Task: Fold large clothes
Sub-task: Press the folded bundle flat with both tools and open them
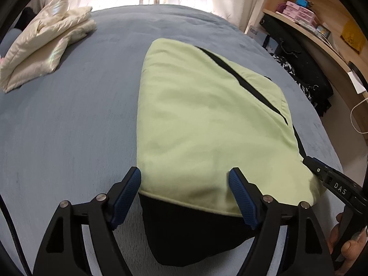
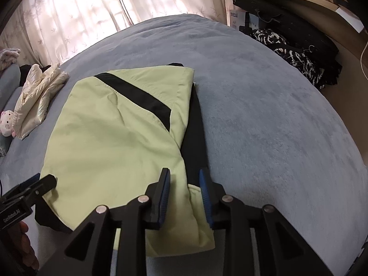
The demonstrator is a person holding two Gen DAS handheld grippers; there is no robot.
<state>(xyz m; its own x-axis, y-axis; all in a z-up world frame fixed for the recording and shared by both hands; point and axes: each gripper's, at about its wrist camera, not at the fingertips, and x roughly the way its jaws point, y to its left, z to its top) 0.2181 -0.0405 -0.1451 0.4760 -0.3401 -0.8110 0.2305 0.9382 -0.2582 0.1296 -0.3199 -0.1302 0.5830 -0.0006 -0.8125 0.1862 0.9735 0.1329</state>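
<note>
Right wrist view alone, plush toy [image 2: 6,123] beside cream jacket [image 2: 39,99]

Pale green jacket [image 1: 207,119] with black stripe, grey-blue bed cover [image 1: 69,126], cream padded garment [image 1: 43,46].

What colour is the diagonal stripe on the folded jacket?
Black, on the light green jacket; the stripe shows best in the right wrist view.

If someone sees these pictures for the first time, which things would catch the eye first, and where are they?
The pale green jacket with a black diagonal stripe lies folded in the middle of the blue-grey bed. At its near edge the left claw stands wide open over its corner, while the right claw has green fabric between its narrower jaws. A folded cream jacket lies at the far left of the bed.
</note>
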